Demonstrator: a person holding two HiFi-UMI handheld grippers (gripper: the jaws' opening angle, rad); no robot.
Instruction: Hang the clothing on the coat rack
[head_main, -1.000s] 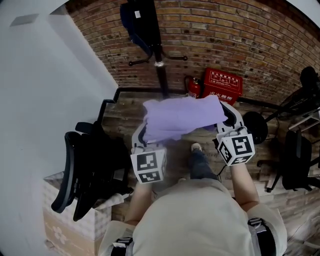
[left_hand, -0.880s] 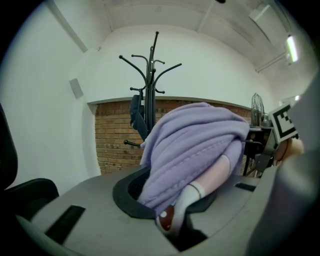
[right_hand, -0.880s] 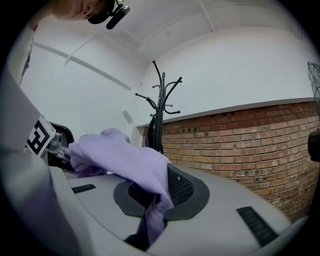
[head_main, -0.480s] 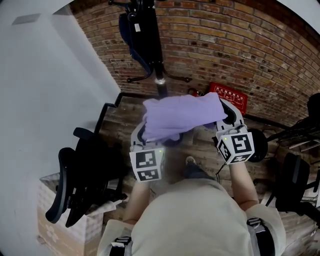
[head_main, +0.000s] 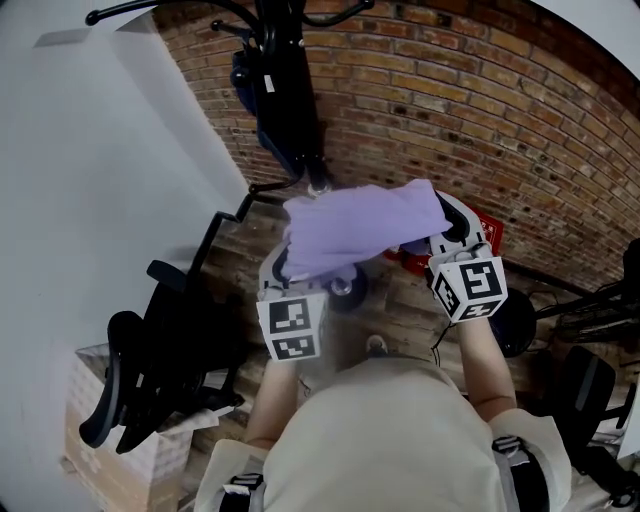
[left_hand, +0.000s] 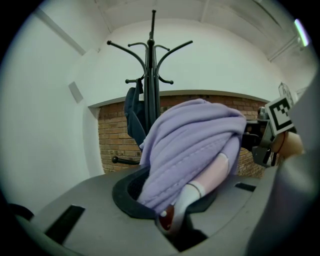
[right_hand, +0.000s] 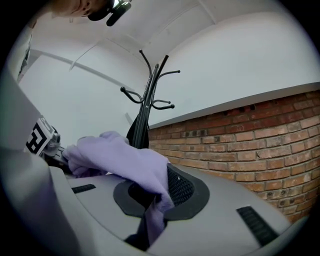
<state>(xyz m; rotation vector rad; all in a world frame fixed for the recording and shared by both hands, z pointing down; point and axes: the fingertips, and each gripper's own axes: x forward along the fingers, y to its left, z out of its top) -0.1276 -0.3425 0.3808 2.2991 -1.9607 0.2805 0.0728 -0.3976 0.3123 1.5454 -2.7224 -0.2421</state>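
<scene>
1. The left tool (head_main: 283, 268) is clenched on one end of the purple garment (head_main: 355, 232), with bunched folds pinched between its jaws.
2. The right tool (head_main: 447, 232) grasps the other end, and a strip of cloth trails down through its jaws.
3. The garment spans the two tools, held up in the air and not yet on a hook.
4. Close beyond it stands the black coat rack (head_main: 290, 90) with a dark blue garment (head_main: 248, 75) hanging on it, against a brick wall (head_main: 480, 110).
5. A black office chair (head_main: 160, 340) stands at the left.
</scene>
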